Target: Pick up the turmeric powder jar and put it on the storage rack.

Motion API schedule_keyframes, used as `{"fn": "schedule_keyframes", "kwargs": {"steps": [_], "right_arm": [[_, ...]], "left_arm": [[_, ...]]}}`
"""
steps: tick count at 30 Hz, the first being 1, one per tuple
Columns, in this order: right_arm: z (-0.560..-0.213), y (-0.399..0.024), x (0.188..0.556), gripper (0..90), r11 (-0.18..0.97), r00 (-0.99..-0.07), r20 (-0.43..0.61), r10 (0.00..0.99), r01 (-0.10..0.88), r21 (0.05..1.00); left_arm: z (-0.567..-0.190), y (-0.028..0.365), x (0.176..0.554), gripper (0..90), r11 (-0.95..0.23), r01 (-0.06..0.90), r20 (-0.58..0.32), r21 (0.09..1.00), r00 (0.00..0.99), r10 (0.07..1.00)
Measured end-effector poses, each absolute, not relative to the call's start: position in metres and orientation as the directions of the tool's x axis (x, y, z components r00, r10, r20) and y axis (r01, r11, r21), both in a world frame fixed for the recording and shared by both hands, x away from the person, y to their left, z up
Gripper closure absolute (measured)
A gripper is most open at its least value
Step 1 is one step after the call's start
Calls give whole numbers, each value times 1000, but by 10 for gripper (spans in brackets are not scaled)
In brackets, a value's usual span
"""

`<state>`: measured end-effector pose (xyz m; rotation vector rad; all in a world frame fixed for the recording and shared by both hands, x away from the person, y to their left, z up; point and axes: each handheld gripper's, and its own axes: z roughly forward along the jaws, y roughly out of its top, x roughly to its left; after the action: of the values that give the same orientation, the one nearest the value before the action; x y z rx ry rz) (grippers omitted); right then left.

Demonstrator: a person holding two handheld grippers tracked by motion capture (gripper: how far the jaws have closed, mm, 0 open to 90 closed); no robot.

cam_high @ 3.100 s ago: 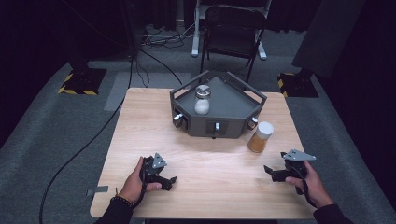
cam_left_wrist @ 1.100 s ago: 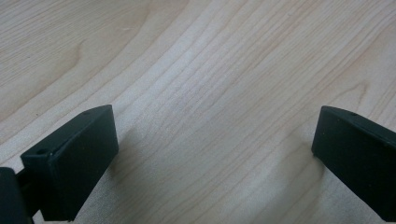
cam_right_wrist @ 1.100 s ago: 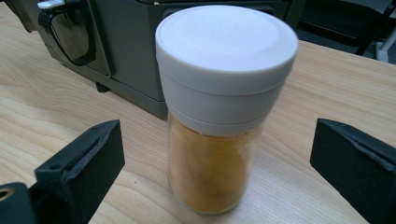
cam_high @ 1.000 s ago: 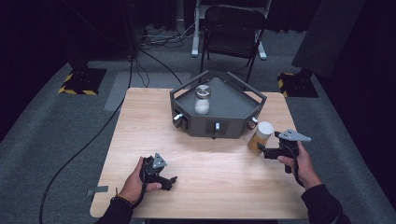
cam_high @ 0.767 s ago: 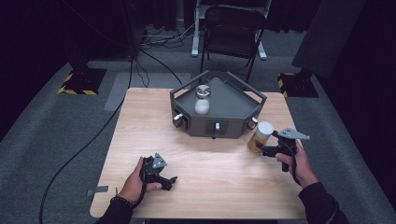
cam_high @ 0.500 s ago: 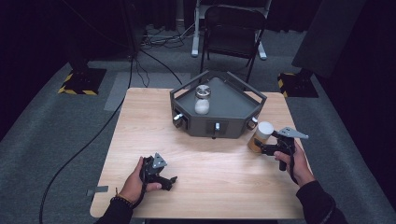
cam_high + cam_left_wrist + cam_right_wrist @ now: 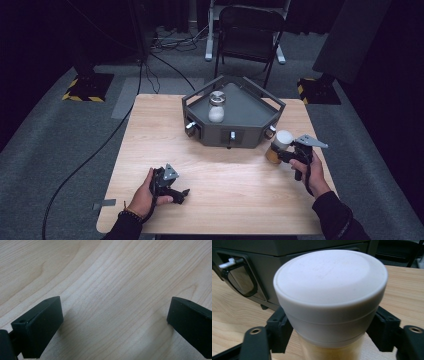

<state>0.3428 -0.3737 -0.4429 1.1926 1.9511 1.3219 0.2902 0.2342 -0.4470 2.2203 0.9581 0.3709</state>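
At the left of the high view, the left gripper [image 7: 172, 190] rests low on the wooden table [image 7: 150, 130] in the person's left hand [image 7: 142, 197]; in the left gripper view its jaws stand wide apart with only bare wood between them. In the middle, at the far side of the table, sits a dark grey angular tray [image 7: 234, 117], and a glass jar with white contents [image 7: 216, 107] stands inside it. At the right, just beside the front right corner of the tray, stands the jar with the white lid [image 7: 277, 146] and yellowish contents. The right gripper [image 7: 284, 155] has just been closing its jaws, and in the right gripper view they now press on both sides of the jar, directly under the white lid [image 7: 329, 290]. The jar looks stiff and smooth, probably plastic or glass, so it may slip a little; with its filling it should have moderate weight. The hold under the lid seems a good place, because the wider lid can stop the jar from sliding down.
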Motion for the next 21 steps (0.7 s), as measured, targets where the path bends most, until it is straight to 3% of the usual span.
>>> {"fn": "schedule_keyframes", "kwargs": {"steps": [21], "right_arm": [[-429,-374,330,342,171,-464,-1,886,324,930]], "left_arm": [[-447,234,291,0,-497,531,-6,686,687,727]]}}
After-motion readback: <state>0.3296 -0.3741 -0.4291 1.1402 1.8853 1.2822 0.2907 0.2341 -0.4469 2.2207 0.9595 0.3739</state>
